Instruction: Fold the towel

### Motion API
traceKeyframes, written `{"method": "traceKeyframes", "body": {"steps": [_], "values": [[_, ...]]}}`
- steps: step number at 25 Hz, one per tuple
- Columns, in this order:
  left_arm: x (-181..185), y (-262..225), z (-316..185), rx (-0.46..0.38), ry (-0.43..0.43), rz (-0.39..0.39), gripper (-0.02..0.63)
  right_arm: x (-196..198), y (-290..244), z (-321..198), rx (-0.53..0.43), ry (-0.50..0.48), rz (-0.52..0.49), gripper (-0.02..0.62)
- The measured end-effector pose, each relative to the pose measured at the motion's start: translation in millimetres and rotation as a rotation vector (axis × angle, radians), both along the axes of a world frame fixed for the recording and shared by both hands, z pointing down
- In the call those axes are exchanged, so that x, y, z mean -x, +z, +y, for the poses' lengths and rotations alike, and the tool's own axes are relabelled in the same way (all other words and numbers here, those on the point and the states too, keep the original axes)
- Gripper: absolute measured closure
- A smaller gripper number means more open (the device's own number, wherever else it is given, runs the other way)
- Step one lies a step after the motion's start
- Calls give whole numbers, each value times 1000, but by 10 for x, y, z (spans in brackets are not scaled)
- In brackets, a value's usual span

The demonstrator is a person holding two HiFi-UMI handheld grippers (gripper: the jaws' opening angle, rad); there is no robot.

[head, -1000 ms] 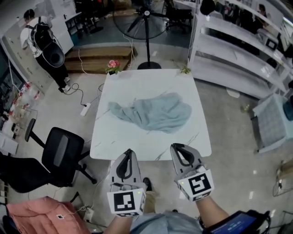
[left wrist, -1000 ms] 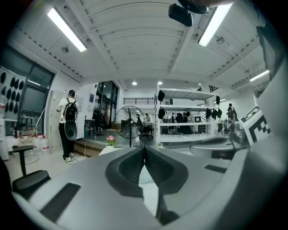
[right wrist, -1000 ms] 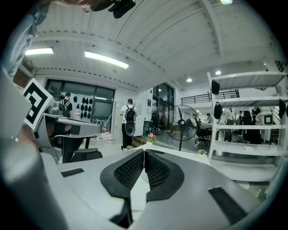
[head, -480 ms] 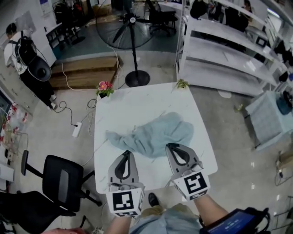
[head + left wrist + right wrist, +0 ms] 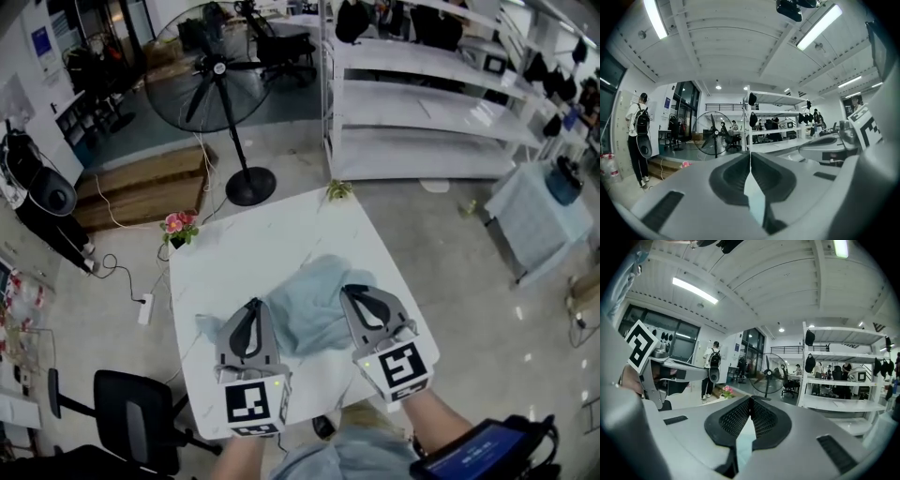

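Observation:
A light blue towel point(image 5: 314, 305) lies crumpled in the middle of the white marble table point(image 5: 225, 272). My left gripper point(image 5: 254, 304) hovers over the towel's near left part, its jaws shut with nothing between them. My right gripper point(image 5: 350, 291) hangs over the towel's near right edge, also shut and empty. In the left gripper view the left gripper point(image 5: 750, 155) points level across the room, and a sliver of pale blue shows below the closed jaws. The right gripper view shows the right gripper point(image 5: 750, 402) the same way, with meshed pads pressed together.
A pink flower pot point(image 5: 176, 225) stands at the table's far left corner and a small green plant point(image 5: 337, 190) at the far right corner. A standing fan point(image 5: 220, 75) and white shelves point(image 5: 422, 94) lie beyond. A black office chair point(image 5: 131, 427) sits at near left.
Both grippers have moved forward from short of the table's near edge to over the towel. The table and towel have drawn closer in the head view. The jaws stayed shut.

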State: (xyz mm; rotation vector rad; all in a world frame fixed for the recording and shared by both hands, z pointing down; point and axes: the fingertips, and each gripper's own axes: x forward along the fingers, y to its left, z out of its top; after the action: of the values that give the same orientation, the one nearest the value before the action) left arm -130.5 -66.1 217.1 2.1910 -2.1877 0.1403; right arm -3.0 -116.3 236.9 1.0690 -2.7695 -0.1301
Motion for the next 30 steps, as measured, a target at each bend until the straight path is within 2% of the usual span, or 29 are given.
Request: {"method": "traceKeyframes", "body": {"steps": [3,7,9,11,16,19,25,30], "values": [[-144,130,-344,29,42,-11,595,-99,99,-281,8,19,13,578],[-347,488,-773,86,122,13,592,-246,356,-650,39,46,28,577],[-441,719,-968,136,173,36,527,-342,521,-817,71,68,37,577],[-511,967,-1156,194,212,48,489,-447,707,-974,109,90,49,577],[-540,1727,-1699,323,263,7,415,-637,1357,-1365,213,111,94,559],[-519,2165,-1926,416,281,-27,377,-715,1809,-1451,308,98,133,515],[-584,2798,-2137,582,356,-66,371,-746,2381,-1545,422,40,213,427],[-478,3069,-2188,676,324,-110,373,-790,2638,-1603,448,26,283,419]]}}
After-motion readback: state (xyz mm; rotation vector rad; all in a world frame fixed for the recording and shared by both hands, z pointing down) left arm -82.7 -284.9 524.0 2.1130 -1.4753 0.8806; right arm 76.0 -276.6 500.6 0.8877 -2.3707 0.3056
